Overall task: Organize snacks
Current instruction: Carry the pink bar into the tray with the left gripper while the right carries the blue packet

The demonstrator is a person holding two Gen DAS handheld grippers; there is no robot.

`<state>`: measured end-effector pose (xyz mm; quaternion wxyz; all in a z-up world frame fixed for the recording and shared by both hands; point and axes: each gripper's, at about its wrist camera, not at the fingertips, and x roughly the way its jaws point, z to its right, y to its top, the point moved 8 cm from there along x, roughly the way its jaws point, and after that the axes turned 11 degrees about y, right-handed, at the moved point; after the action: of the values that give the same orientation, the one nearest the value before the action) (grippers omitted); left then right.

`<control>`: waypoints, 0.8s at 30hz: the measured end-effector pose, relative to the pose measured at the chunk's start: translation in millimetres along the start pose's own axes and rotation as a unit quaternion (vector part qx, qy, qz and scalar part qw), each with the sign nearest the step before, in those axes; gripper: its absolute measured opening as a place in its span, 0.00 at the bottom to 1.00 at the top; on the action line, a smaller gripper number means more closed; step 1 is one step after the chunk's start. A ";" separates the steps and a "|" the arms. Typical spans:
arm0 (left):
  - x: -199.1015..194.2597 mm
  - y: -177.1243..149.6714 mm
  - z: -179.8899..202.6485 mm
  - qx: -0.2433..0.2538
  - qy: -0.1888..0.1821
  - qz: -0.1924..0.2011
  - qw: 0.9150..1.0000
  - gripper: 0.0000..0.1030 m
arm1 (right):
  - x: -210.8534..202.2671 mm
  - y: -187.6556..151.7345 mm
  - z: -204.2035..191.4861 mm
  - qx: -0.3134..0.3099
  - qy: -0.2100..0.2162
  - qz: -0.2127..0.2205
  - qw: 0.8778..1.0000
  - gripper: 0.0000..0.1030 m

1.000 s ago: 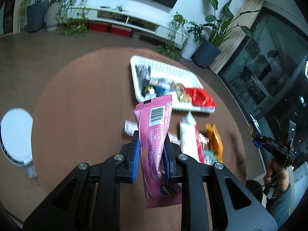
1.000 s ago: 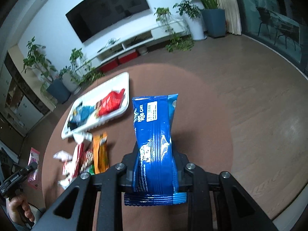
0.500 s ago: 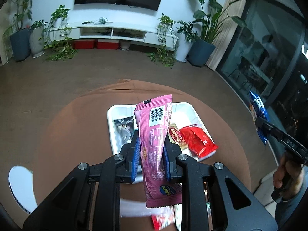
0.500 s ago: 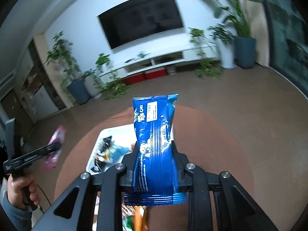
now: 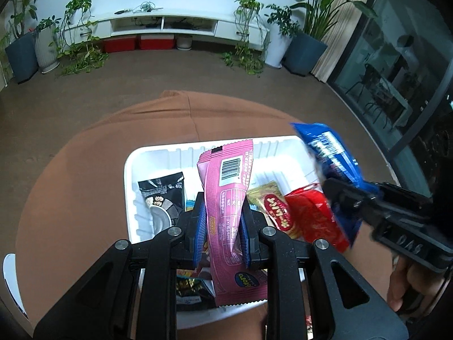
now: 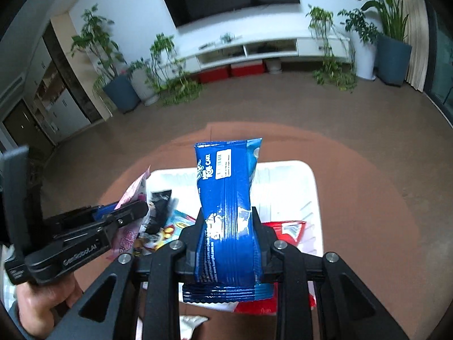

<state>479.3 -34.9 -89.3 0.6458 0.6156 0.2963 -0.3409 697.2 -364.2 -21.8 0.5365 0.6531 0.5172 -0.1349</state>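
My left gripper (image 5: 222,228) is shut on a pink snack packet (image 5: 228,212) and holds it upright over the white tray (image 5: 158,153). In the right wrist view my right gripper (image 6: 228,235) is shut on a blue snack packet (image 6: 228,215), also above the white tray (image 6: 308,187). Each gripper shows in the other's view: the right one with the blue packet (image 5: 334,155) at the right, the left one with the pink packet (image 6: 133,195) at the left. A black packet (image 5: 162,195), a yellow-red packet (image 5: 276,209) and a red packet (image 5: 314,218) lie in the tray.
The tray sits on a round brown table (image 5: 85,170). A white stool (image 5: 11,283) stands low at the left. More loose packets (image 6: 189,323) lie on the table in front of the tray. Brown floor, potted plants (image 5: 305,45) and a white TV shelf (image 5: 158,22) lie beyond.
Both grippers have swept across the table with their packets held fast, from off to either side to directly over the white tray, and now stand close together.
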 end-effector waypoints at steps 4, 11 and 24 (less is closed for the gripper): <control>21.7 -3.6 1.1 0.004 0.010 -0.003 1.000 0.18 | 21.9 -5.3 5.0 0.001 -0.011 -0.019 1.000 0.28; 55.2 -8.1 11.2 0.017 0.020 -0.011 1.000 0.19 | 40.9 -13.6 8.4 0.003 -0.019 -0.034 0.999 0.28; 102.5 -6.9 19.1 0.020 0.031 -0.021 0.999 0.23 | 57.1 -25.9 14.8 0.004 -0.036 -0.049 0.998 0.28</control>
<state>533.7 -61.8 -174.4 0.6165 0.6321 0.3221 -0.3415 706.0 -349.3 -83.8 0.5446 0.6242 0.5282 -0.1864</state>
